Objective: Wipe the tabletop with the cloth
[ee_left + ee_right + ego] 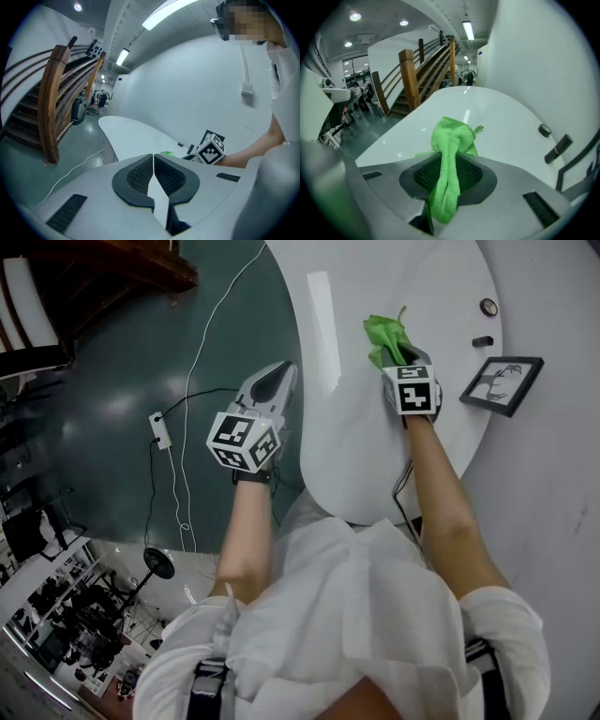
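A bright green cloth [388, 338] is bunched on the white tabletop [347, 427], clamped in my right gripper [404, 360]. In the right gripper view the cloth [451, 154] runs back between the jaws and bulges out over the tabletop [487, 108] in front. My left gripper [272, 382] is held off the table's left edge, over the dark green floor, shut with nothing in it. In the left gripper view its jaws [153, 164] meet, and the right gripper's marker cube [211, 149] and a sliver of the cloth [167, 153] show beyond.
A black picture frame [502, 382] lies at the table's right side, with a small round object [488, 307] and a small dark block [482, 340] above it. A white cable with a plug box [161, 430] trails across the floor. A wooden staircase [61, 98] stands to the left.
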The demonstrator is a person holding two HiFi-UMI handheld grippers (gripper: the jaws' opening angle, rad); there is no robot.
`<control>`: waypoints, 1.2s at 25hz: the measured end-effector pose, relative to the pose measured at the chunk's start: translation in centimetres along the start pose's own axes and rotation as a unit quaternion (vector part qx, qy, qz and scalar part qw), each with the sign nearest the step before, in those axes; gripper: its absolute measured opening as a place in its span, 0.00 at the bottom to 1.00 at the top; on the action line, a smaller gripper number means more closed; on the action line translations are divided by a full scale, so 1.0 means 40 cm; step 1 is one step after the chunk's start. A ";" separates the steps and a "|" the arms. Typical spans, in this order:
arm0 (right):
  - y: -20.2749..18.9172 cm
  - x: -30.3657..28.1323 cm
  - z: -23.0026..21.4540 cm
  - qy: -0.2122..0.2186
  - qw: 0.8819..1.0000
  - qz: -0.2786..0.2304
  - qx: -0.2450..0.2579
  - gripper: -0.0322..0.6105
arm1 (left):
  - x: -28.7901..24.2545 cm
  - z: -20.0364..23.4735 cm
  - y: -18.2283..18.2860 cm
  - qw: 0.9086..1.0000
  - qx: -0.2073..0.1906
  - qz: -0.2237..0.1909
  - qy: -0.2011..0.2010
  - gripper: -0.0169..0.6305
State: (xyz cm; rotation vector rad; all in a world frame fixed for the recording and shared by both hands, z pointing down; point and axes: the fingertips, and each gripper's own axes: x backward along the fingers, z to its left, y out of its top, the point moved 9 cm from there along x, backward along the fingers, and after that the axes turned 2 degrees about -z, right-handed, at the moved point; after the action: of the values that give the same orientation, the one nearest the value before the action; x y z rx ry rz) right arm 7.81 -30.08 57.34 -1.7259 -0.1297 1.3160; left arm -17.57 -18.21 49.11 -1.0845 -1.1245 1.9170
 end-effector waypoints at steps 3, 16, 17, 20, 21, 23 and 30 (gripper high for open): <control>-0.052 0.042 -0.080 -0.056 0.998 0.013 -0.018 0.17 | -0.017 -0.021 -0.001 1.000 -0.001 0.002 -0.006 0.06; -0.161 0.159 -0.093 -0.135 0.987 0.037 -0.076 0.17 | 0.006 -0.083 -0.025 0.999 -0.009 0.022 -0.021 0.06; -0.169 0.164 -0.082 -0.132 0.988 0.034 -0.078 0.17 | 0.009 -0.081 -0.026 0.999 -0.010 0.023 -0.021 0.06; -0.191 0.172 -0.039 -0.121 0.989 0.017 -0.081 0.17 | 0.024 -0.073 -0.031 0.999 -0.012 0.026 -0.018 0.06; -0.198 0.176 -0.019 -0.116 0.990 0.016 -0.081 0.17 | 0.032 -0.072 -0.038 0.999 -0.011 0.027 -0.017 0.06; -0.205 0.176 0.023 -0.104 0.991 0.019 -0.079 0.17 | 0.044 -0.070 -0.052 0.999 -0.012 0.031 -0.015 0.06; -0.140 0.119 0.183 -0.036 0.998 0.010 -0.042 0.17 | 0.096 -0.043 -0.041 0.999 -0.018 0.031 -0.004 0.06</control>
State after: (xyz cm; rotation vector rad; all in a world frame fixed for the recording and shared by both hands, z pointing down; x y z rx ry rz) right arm 6.31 -19.82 58.00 -1.7543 -0.2135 1.4061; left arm -17.54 -13.71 48.85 -1.1438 -1.1473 1.9575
